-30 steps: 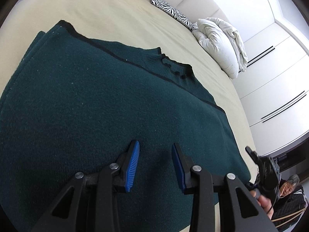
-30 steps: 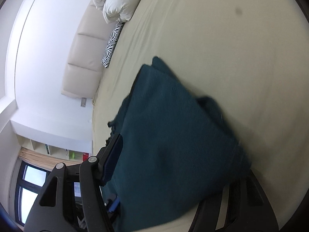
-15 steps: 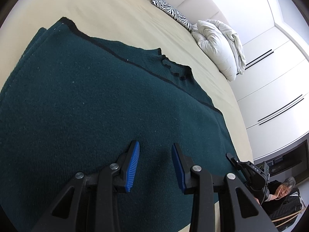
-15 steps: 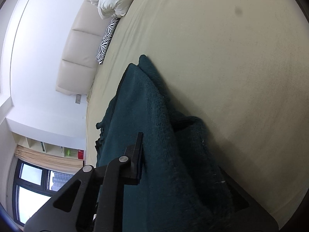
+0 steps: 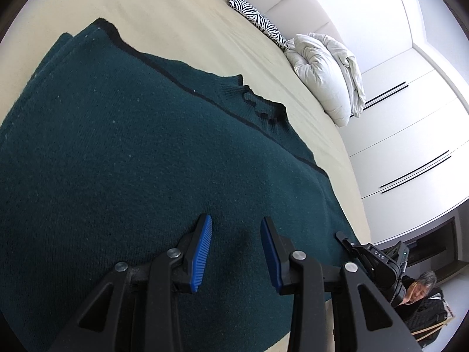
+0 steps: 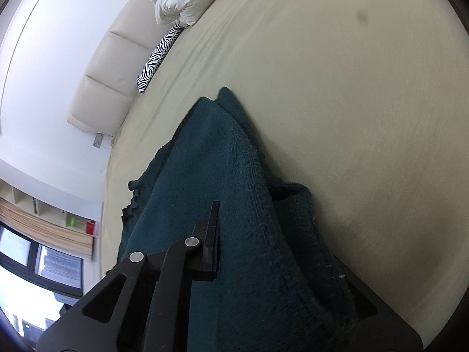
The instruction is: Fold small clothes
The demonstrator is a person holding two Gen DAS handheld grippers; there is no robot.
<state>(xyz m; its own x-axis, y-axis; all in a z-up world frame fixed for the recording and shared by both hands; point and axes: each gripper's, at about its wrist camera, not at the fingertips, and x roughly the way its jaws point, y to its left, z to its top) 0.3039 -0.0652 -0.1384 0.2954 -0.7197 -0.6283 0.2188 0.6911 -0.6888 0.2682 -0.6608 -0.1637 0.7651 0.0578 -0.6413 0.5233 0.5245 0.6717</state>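
A dark green knit sweater point(image 5: 123, 152) lies folded on the beige bed point(image 5: 176, 23), its ruffled collar point(image 5: 258, 111) towards the far side. My left gripper point(image 5: 236, 231) is open and empty, its blue pads hovering just above the sweater's near part. My right gripper point(image 6: 249, 249) is shut on the sweater's edge point(image 6: 258, 205); the cloth drapes over it and hides the right finger. The right gripper also shows in the left wrist view point(image 5: 372, 261) at the sweater's right edge.
A white duvet point(image 5: 328, 70) and a zebra-print cushion point(image 5: 258, 20) lie at the bed's head by the padded headboard point(image 6: 108, 67). White wardrobes point(image 5: 410, 135) stand beyond. A seated person point(image 5: 422, 290) is at the lower right.
My right gripper has closed on the sweater's edge and moved in over it, the cloth now bunched between its fingers. My left gripper has barely moved.
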